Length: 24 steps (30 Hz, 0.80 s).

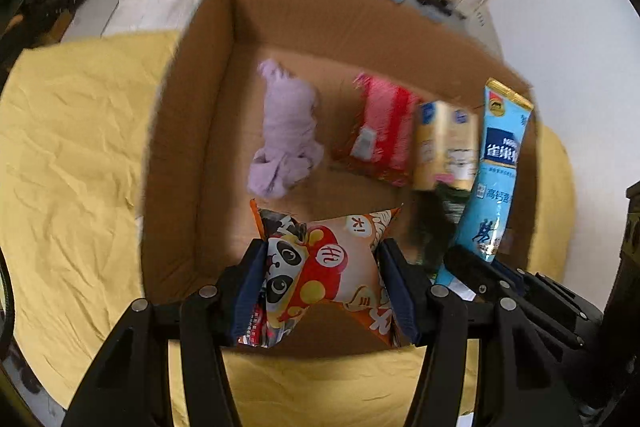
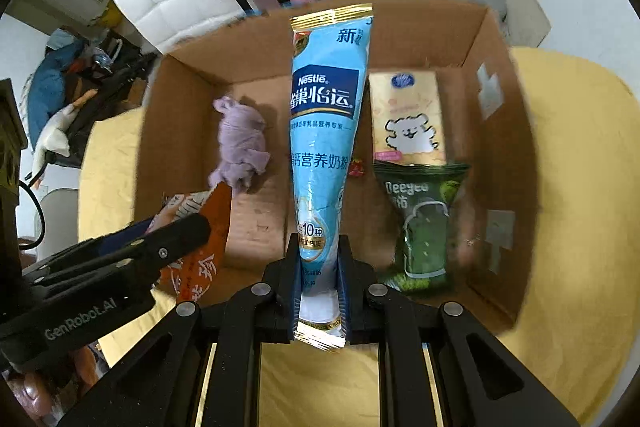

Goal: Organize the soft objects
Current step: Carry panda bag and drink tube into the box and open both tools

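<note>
A: Between the jaws of the left gripper (image 1: pixel 322 279) sits the orange panda snack bag (image 1: pixel 320 267), pinched across its middle so the ends flare out. It hangs over the near edge of the cardboard box (image 1: pixel 208 75).

B: And the right gripper (image 2: pixel 320 279)?

A: Its jaws are pressed onto the lower end of the blue Nestle milk-powder pouch (image 2: pixel 326 131), which stands out ahead of them, its top seal over the far half of the box.

B: How will those two handle?

A: I'd judge both light. The snack bag looks air-puffed and slick, so it should give under the pads and could slide; a mid-body pinch like this one seems safest. The pouch is long and soft, held near one end, so I'd expect it to droop or swing.

B: What lies ahead of the jaws?

A: In the right wrist view, a purple soft toy (image 2: pixel 240 143) lies ahead and to the left of the right jaws on the box floor. Ahead and to the right are a cream pack with a white bear (image 2: pixel 408 119) and, nearer, a green Deeyeo bag (image 2: pixel 424 223). The left wrist view also shows a red packet (image 1: pixel 380 131) ahead of the left jaws, beyond the snack bag.

B: Under the box?

A: A yellow sheet (image 1: pixel 72 147); whether that is a bed or a desk I can't tell.
</note>
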Tool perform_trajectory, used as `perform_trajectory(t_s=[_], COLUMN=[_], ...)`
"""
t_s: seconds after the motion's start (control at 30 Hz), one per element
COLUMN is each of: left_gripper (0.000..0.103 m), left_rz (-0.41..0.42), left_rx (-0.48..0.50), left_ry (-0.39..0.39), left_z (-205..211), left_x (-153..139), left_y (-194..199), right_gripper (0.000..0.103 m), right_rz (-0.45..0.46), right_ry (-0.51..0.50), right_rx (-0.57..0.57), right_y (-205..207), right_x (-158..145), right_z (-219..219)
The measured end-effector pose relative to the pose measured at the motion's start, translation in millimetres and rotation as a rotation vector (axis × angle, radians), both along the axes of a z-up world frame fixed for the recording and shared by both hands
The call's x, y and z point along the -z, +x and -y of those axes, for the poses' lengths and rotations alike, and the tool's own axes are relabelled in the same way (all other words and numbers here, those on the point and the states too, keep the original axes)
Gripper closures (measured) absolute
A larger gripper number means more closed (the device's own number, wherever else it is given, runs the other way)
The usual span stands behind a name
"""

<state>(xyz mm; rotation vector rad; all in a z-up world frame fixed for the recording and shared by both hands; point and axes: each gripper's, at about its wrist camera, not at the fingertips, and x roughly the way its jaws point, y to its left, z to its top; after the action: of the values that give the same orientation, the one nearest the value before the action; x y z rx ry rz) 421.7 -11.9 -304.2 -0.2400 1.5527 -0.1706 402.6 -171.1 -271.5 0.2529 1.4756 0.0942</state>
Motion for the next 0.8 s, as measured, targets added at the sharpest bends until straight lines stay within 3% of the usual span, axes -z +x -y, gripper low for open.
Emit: perform_trajectory(t_s=[0.17,0.37,0.43,0.5,0.53,0.8], left_gripper=[0.046,0.046,0.046,0.046,0.046,0.045], left_rz=[-0.040,-0.084,-0.081,-0.080,-0.074,0.063], left_rx=[0.008,-0.011,-0.011,-0.010,-0.011,0.011], left_ry=[0.031,0.052,0.057,0.063,0.066,0.133], left_z=[2,1,0,0,0,14], left_x=[30,47,46,42,40,-12], left_y=[8,11,9,6,4,-18], right_gripper=[0.087,0.083,0.078,0.059,0.056,0.054], right_rz=[-0.060,-0.096,-0.093,-0.093,-0.087,-0.018], right_ry=[-0.016,-0.004,-0.015,-0.018,-0.021,-0.087], right_rx=[-0.032,-0.040,-0.041,-0.042,-0.043,-0.031], right_y=[10,13,14,11,10,-12], right_x=[41,63,65,63,61,25], right_z=[-7,-6,-5,-4,-4,13])
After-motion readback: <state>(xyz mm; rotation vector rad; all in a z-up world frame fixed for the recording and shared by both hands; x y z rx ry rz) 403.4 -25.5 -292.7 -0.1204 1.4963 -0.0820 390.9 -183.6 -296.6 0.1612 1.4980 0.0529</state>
